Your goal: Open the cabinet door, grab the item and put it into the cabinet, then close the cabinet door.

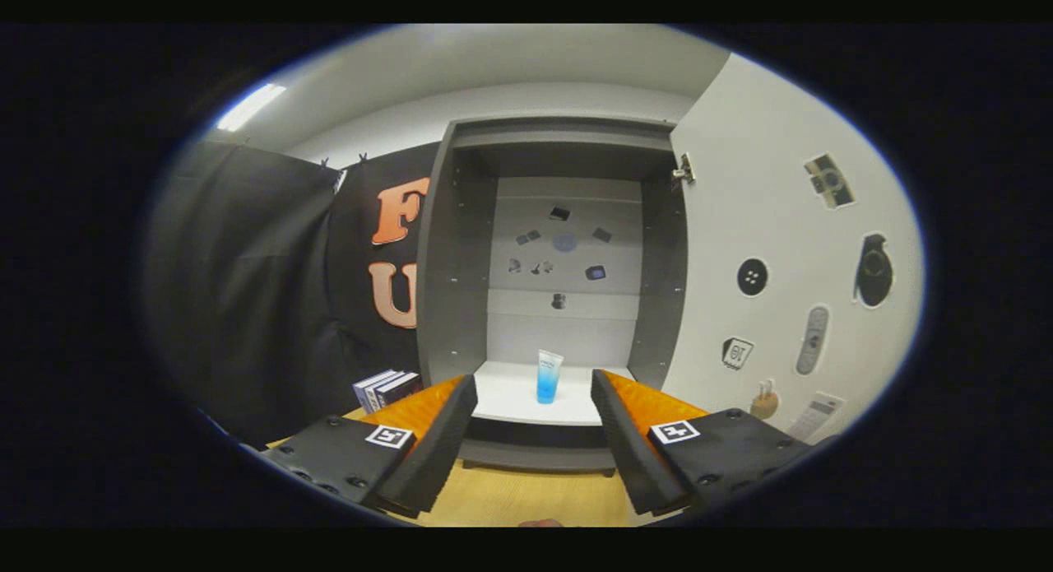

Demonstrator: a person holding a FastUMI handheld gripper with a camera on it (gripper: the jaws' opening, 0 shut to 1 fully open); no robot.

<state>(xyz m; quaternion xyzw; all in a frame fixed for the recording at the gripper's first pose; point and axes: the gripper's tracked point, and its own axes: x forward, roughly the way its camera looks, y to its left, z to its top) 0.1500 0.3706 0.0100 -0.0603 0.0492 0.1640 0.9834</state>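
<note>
A grey cabinet stands open straight ahead on the wooden table. Its white door is swung wide to the right and carries several stickers. A blue and clear tube stands upright on the cabinet's white bottom shelf, beyond my fingers. My gripper is open, its orange and black fingers spread wide in front of the cabinet with nothing between them. The tube is apart from both fingers.
A small stack of dark boxes rests on the wooden table left of the cabinet. Several stickers dot the cabinet's back panel. Black cloth hangs on the left.
</note>
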